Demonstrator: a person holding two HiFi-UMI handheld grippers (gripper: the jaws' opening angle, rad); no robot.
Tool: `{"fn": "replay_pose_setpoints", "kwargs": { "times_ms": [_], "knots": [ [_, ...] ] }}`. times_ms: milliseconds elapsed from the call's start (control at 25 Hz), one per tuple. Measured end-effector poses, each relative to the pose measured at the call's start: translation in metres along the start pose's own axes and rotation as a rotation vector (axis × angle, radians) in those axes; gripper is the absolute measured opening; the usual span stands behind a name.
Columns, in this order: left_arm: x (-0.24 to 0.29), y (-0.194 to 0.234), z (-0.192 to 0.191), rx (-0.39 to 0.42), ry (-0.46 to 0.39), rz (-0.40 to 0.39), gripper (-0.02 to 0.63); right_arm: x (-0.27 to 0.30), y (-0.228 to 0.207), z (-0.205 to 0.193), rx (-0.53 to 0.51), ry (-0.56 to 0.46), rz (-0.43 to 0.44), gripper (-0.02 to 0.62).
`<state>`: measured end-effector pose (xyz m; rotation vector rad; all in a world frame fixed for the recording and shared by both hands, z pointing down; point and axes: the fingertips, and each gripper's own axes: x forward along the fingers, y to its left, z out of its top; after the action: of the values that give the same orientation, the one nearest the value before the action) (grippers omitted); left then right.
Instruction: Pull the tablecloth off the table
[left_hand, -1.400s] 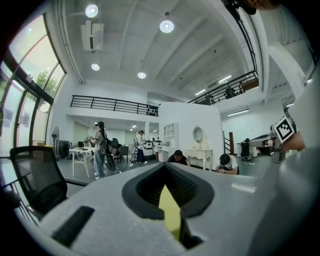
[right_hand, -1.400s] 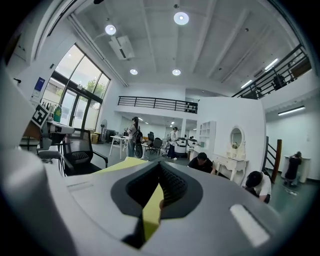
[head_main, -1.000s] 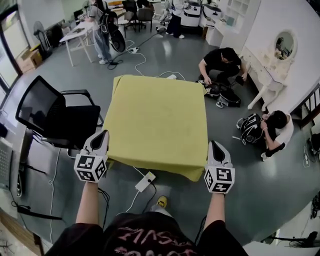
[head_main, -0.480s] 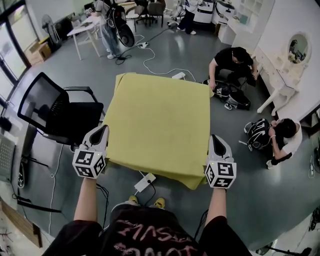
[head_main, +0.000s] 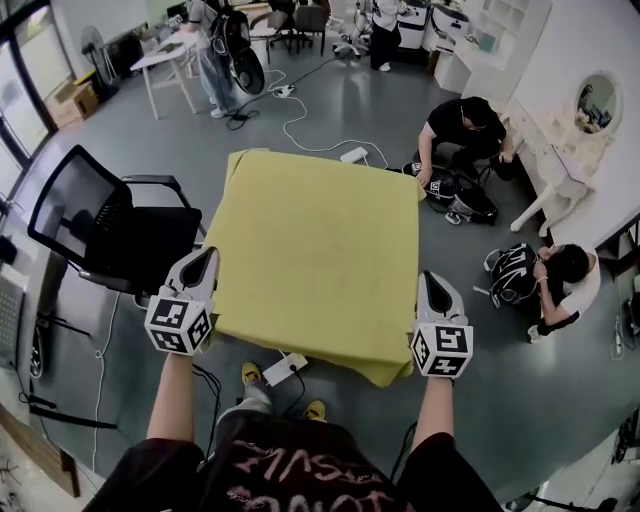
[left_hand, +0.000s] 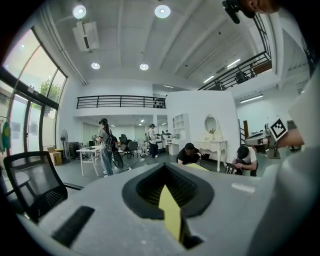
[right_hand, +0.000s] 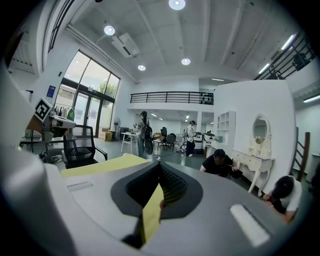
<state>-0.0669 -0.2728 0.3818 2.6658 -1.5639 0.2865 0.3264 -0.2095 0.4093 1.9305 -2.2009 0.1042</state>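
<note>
Since a second ago the left gripper (head_main: 205, 260) and right gripper (head_main: 430, 282) have drawn back slightly, and the near hem of the tablecloth (head_main: 315, 240) sags lower. Each gripper is clamped on a fold of yellow cloth at a near corner. The cloth covers the whole tabletop, so nearly all the pull is left. A chair (head_main: 100, 225) stands close on the left, and a power strip (head_main: 280, 368) lies by the feet. Crouching people (head_main: 465, 125) are apart to the right, and floor behind is unseen.
</note>
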Motion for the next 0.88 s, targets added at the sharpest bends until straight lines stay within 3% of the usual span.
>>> {"fn": "replay_pose_setpoints", "kwargs": {
  "times_ms": [400, 640, 880],
  "knots": [
    [0.038, 0.054, -0.006, 0.004, -0.001, -0.074, 0.003, 0.04, 0.038, 0.025, -0.057, 0.024, -0.029, 0.01],
    [0.065, 0.07, -0.022, 0.126, 0.047, -0.2, 0.005, 0.057, 0.066, 0.023, -0.113, 0.082, -0.012, 0.011],
    [0.102, 0.07, -0.044, 0.239, 0.119, -0.308, 0.005, 0.08, 0.066, 0.004, -0.165, 0.164, 0.041, 0.019]
  ]
}}
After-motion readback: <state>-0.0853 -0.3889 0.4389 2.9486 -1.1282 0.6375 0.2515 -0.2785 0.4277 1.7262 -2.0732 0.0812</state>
